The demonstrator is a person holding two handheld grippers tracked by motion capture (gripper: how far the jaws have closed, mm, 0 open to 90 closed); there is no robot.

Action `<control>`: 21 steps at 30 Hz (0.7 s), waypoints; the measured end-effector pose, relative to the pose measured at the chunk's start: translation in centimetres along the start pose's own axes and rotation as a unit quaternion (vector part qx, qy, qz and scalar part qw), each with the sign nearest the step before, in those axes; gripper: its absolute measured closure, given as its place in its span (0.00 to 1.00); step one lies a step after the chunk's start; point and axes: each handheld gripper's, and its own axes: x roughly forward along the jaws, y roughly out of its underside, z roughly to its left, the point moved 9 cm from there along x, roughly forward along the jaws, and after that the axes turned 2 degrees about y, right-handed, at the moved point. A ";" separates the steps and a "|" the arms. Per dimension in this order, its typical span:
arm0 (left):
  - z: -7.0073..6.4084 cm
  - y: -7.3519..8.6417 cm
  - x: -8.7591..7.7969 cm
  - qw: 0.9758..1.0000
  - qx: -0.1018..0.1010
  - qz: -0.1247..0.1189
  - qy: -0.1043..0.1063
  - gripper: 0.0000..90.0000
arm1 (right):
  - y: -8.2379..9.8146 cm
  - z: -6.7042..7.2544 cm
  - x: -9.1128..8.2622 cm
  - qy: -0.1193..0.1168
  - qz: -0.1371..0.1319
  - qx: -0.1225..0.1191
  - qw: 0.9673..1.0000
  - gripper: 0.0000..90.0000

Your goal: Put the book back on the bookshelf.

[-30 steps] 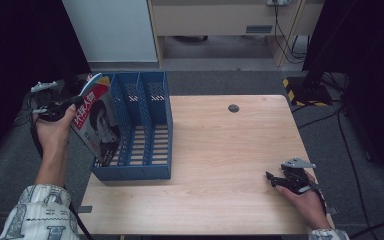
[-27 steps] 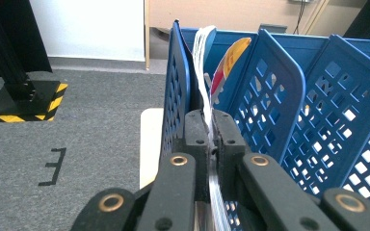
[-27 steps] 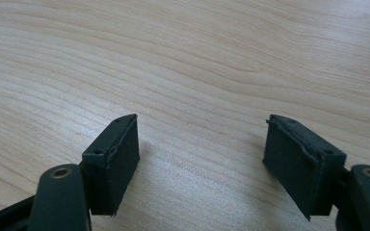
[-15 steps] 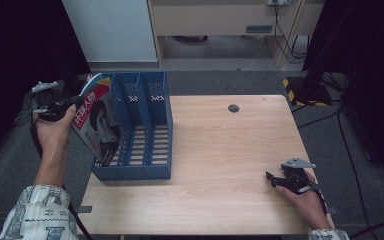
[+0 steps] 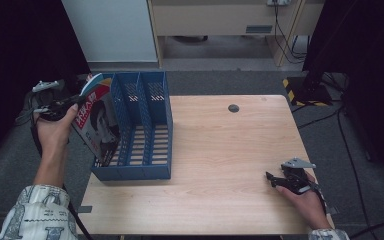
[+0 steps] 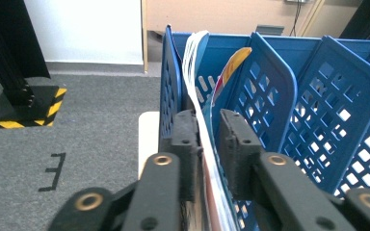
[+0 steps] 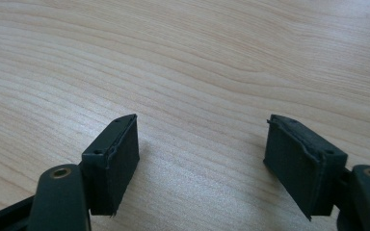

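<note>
A magazine [image 5: 97, 120] with a red and white cover stands tilted in the leftmost slot of the blue file rack [image 5: 145, 125]. My left gripper [image 5: 75, 102] reaches it from the left, at its top edge. In the left gripper view the magazine [image 6: 200, 72] runs between the jaws of the left gripper [image 6: 207, 130]. Those jaws have just been opening, and a gap shows between the right pad and the pages. My right gripper [image 5: 272, 179] rests low on the table at the front right, and in its own view the right gripper [image 7: 200, 144] stands open over bare wood.
The wooden table [image 5: 220, 150] has a small dark round cap [image 5: 233, 108] near its far edge. The rack [image 6: 318, 96] has three slots with slotted walls. Grey floor lies left of the table, with a black stand base [image 6: 19, 103] marked in yellow stripes.
</note>
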 end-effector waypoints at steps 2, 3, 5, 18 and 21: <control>-0.1 -0.2 0.0 1.000 0.002 -0.003 0.002 0.80 | 0.0 0.0 0.0 0.000 0.000 0.000 1.000 0.31; -0.2 -0.2 -0.1 1.000 0.003 -0.007 0.002 0.78 | 0.0 0.0 0.0 0.000 0.000 0.000 1.000 0.31; -0.2 -0.4 -0.1 1.000 0.003 -0.010 0.000 0.71 | 0.0 0.0 0.0 0.000 0.000 0.000 1.000 0.31; -1.8 -1.2 -1.1 0.999 0.014 -0.035 0.015 0.36 | 0.0 0.0 0.0 0.000 0.000 0.000 1.000 0.31; -2.4 -1.0 -1.2 0.999 0.020 -0.033 0.014 0.28 | 0.0 0.0 0.0 0.000 0.000 0.000 1.000 0.31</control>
